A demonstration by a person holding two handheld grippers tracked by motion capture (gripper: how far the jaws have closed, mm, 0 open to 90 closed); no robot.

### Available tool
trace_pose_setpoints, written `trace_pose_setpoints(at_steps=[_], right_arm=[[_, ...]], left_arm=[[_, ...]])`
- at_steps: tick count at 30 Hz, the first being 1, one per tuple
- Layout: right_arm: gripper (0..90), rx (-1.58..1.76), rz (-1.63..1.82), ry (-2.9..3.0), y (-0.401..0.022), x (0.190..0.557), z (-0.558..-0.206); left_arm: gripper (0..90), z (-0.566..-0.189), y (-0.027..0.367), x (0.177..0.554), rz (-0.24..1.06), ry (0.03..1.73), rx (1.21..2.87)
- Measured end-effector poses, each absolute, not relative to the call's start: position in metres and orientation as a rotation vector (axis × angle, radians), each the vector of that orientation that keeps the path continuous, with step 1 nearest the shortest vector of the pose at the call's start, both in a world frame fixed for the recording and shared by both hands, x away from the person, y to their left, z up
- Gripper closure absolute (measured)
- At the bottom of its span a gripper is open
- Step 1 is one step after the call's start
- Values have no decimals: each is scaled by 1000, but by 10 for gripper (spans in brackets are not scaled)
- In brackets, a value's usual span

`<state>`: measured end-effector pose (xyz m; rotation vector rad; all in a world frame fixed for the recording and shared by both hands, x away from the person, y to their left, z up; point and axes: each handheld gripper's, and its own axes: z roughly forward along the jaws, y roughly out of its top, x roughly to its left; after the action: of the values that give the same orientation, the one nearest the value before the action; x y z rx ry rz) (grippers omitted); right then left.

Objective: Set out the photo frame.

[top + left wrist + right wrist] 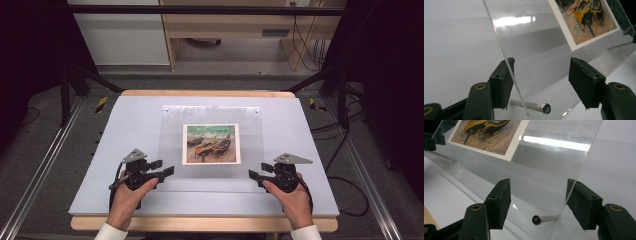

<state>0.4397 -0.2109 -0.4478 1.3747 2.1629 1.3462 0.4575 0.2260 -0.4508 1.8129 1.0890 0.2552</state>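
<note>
The left gripper (169, 171) sits at the near-left corner of a clear plastic sheet (210, 150), the right gripper (253, 174) at its near-right corner — each with jaws partly apart and the sheet's side edge running between them. In the left gripper view the edge (506, 60) lies just against the left pad (505, 80), with the other pad well clear; in the right gripper view the edge (574, 177) is close to the right pad (580, 202). Neither pair looks clamped yet.

The sheet lies on a pale mat on the table (150, 93), over a picture of boats (211, 143) and a second clear panel. A small metal post (534, 106) shows under each near corner.

I judge the sheet stiff, light and smooth — likely slippery between the pads and easy to scratch or crack if pinched hard. The near corners, gripped evenly by both sides, seem the sensible hold, keeping it level so it doesn't twist.
</note>
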Motion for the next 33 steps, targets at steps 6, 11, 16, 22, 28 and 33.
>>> trace_pose_setpoints(at_steps=[6,11,16,22,28,33], right_arm=[[393,1356,1316,2171,-209,434,-447],[410,1352,1302,2171,-210,431,-446],[430,1343,1290,2170,-210,427,-447],[461,1340,1278,2174,-211,422,-447],[488,1342,1268,2174,-212,418,-448],[503,1328,1257,2174,-212,415,-448]], left_arm=[[384,-450,227,453,277,1074,1830],[398,-450,227,450,276,1071,1827],[424,-450,229,448,276,1068,1830],[444,-450,229,443,288,1070,1832],[464,-451,230,439,292,1072,1831],[478,-451,230,436,299,1073,1834]])
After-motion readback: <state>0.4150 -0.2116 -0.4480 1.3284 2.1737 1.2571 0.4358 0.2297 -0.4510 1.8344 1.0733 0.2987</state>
